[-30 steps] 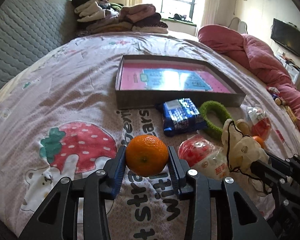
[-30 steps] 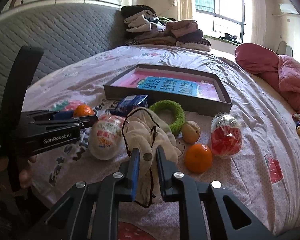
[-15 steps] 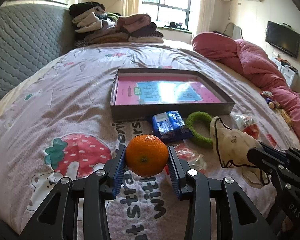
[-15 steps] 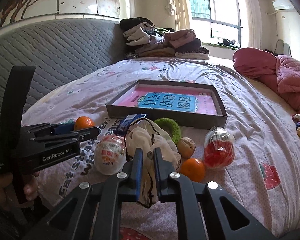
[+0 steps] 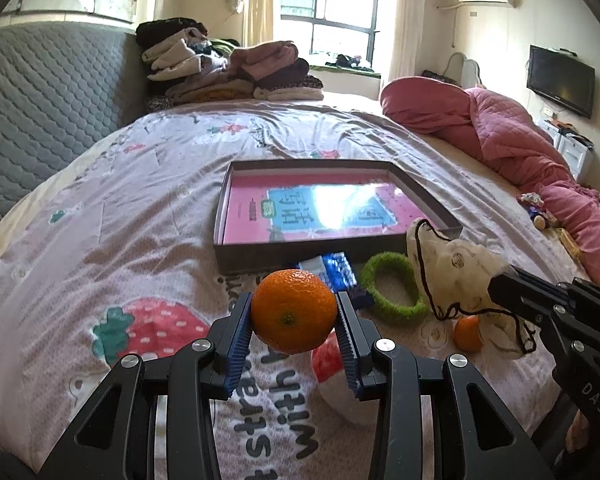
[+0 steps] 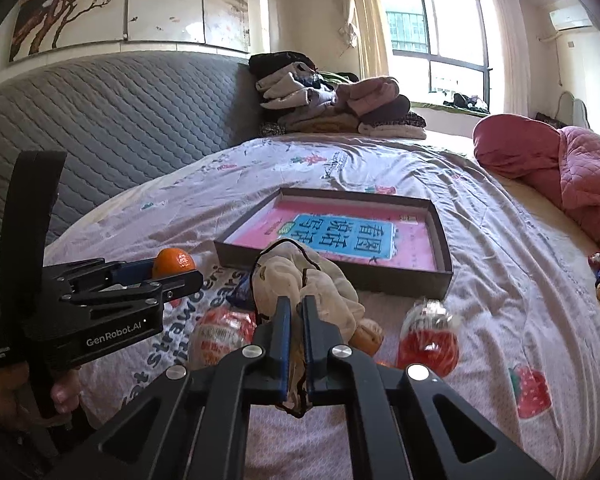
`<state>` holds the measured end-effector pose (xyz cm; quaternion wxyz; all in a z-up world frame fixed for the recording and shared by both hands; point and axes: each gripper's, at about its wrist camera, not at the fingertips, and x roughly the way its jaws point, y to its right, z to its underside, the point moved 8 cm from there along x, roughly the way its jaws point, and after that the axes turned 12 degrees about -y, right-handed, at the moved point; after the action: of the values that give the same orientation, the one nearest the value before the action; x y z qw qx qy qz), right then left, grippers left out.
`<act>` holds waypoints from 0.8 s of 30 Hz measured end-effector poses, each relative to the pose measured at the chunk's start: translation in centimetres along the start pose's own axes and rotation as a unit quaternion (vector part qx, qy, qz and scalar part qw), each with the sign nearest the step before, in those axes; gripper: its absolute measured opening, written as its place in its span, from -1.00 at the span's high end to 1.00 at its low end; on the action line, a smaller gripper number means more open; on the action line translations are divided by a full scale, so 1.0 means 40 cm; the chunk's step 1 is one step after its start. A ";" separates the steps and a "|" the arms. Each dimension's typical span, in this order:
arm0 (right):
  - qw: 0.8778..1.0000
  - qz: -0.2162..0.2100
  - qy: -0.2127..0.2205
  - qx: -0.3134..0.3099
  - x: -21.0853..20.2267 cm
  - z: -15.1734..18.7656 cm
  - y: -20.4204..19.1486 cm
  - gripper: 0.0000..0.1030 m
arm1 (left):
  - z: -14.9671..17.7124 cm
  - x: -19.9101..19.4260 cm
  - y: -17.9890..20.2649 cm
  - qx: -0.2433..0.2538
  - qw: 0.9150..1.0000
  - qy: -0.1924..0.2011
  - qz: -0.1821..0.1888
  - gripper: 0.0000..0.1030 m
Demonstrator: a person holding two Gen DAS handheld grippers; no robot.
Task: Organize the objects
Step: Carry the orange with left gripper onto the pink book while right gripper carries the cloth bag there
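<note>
Both lifted: left tool (image 5: 294, 330) grips orange (image 5: 294, 310), right tool (image 6: 294, 334) pinches cloth pouch (image 6: 300, 280) above snacks (image 6: 428, 338).

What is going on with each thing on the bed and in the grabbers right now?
left gripper: shut on the orange, held above the bedsheet
orange: gripped, off the bed
right gripper: shut on the cloth pouch
cloth pouch: pinched, crumpled, hanging
box: open, pink book lying flat inside
green ring: lying flat on the bed
second orange: resting on the bed
</note>
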<state>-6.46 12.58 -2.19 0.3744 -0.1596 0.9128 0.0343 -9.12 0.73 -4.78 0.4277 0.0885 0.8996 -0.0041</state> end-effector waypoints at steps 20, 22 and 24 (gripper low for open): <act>0.999 0.031 0.020 0.004 0.037 -0.106 0.071 0.89 | -0.128 0.044 0.016 0.007 1.000 0.007 -0.017 0.21; 0.999 0.036 0.021 0.004 0.044 -0.117 0.079 0.89 | -0.139 0.050 0.009 0.005 1.000 0.009 -0.020 0.21; 0.999 0.039 0.021 0.006 0.051 -0.126 0.088 0.89 | -0.148 0.055 -0.003 0.000 1.000 0.008 -0.021 0.21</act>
<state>-12.33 14.46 -0.21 0.3545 -0.1224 0.9262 0.0396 -15.05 1.43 -2.73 0.4205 0.0695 0.9045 -0.0128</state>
